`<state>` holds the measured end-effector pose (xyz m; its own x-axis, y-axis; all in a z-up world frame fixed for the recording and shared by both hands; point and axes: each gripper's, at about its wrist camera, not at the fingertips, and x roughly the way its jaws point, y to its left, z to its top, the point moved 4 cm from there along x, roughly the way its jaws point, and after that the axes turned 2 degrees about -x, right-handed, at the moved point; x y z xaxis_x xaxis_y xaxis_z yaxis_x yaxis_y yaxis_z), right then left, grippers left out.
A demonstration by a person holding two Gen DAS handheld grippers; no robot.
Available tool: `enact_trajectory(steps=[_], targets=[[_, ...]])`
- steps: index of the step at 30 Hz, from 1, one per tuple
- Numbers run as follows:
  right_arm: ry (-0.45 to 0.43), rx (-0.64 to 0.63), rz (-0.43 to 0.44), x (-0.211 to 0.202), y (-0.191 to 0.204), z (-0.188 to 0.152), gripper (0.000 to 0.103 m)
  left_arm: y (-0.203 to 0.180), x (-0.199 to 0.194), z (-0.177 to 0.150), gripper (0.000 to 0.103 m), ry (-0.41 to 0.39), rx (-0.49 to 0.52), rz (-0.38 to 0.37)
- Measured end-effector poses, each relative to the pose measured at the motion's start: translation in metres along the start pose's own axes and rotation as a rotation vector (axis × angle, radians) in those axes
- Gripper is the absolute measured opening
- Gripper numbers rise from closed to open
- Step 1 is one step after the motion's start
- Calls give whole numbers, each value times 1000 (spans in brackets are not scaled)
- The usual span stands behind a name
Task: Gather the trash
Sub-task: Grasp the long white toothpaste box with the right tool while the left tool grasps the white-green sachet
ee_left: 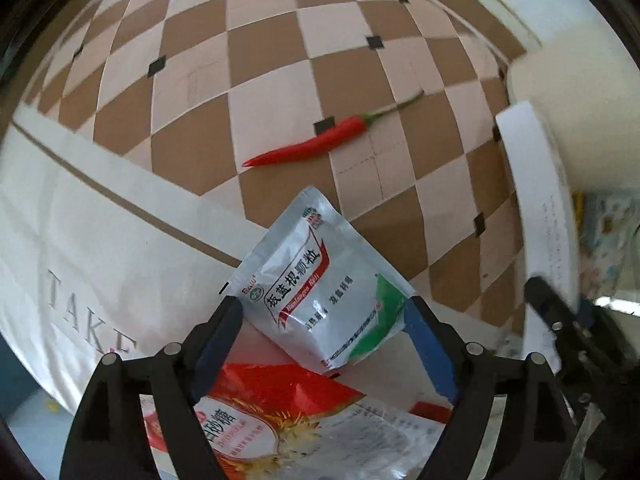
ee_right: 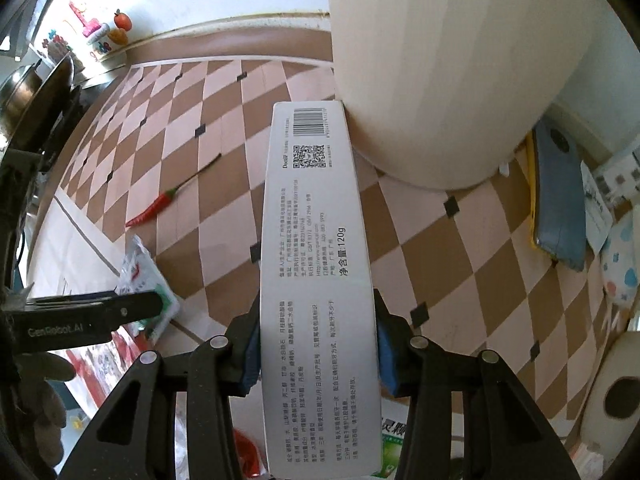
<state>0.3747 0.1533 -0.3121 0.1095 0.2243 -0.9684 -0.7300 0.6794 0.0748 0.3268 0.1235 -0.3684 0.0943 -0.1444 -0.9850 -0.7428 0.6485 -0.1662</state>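
My left gripper (ee_left: 322, 312) points down with its jaws wide open over a white paper bag (ee_left: 80, 240) lettered "TAKE". A silver sachet (ee_left: 316, 280) with green and red print lies loose between the fingertips, over the bag's mouth. Below it in the bag is a red and white sugar packet (ee_left: 288, 420). My right gripper (ee_right: 318, 320) is shut on a long white toothpaste box (ee_right: 316, 208) with a barcode, gripped across its width. A red chili (ee_left: 316, 144) lies on the checkered floor beyond the bag. That box (ee_left: 536, 200) also shows at the right of the left wrist view.
A large cream cylinder (ee_right: 440, 80) stands on the floor just right of the box. A blue-grey flat object with a yellow edge (ee_right: 556, 200) lies beyond it. Pots (ee_right: 32, 88) sit at the far left. A green and white packet (ee_right: 394, 452) lies under my right gripper.
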Motion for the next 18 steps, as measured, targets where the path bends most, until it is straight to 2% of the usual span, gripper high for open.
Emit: enact_trajectory(steps=[1, 2, 3, 4, 5, 6, 7, 9, 12, 14, 18], targets=[[1, 2, 2, 2, 0, 2, 48, -5, 1, -1, 81, -11, 10, 29], [3, 3, 0, 0, 2, 1, 48, -9, 2, -2, 76, -26, 20, 58], [6, 4, 1, 0, -3, -1, 48, -13, 1, -3, 57, -47, 35, 103], [10, 7, 1, 1, 0, 1, 48, -19, -1, -3, 43, -75, 58, 146], [14, 7, -1, 5, 4, 3, 48, -25, -3, -2, 18, -86, 68, 144], [10, 5, -4, 3, 7, -2, 48, -30, -5, -1, 6, -85, 68, 142], [9, 4, -5, 4, 11, 1, 48, -33, -7, 1, 5, -91, 70, 153], [5, 6, -3, -3, -10, -13, 48, -39, -15, 2, 2, -134, 84, 199], [1, 13, 4, -1, 0, -8, 48, -48, -36, 0, 1, -221, 93, 267], [-11, 14, 5, -4, -6, -10, 48, -53, -54, -2, 1, -287, 95, 303], [-47, 21, 10, -18, -28, -21, 48, -39, -97, -15, 1, -371, 83, 312]])
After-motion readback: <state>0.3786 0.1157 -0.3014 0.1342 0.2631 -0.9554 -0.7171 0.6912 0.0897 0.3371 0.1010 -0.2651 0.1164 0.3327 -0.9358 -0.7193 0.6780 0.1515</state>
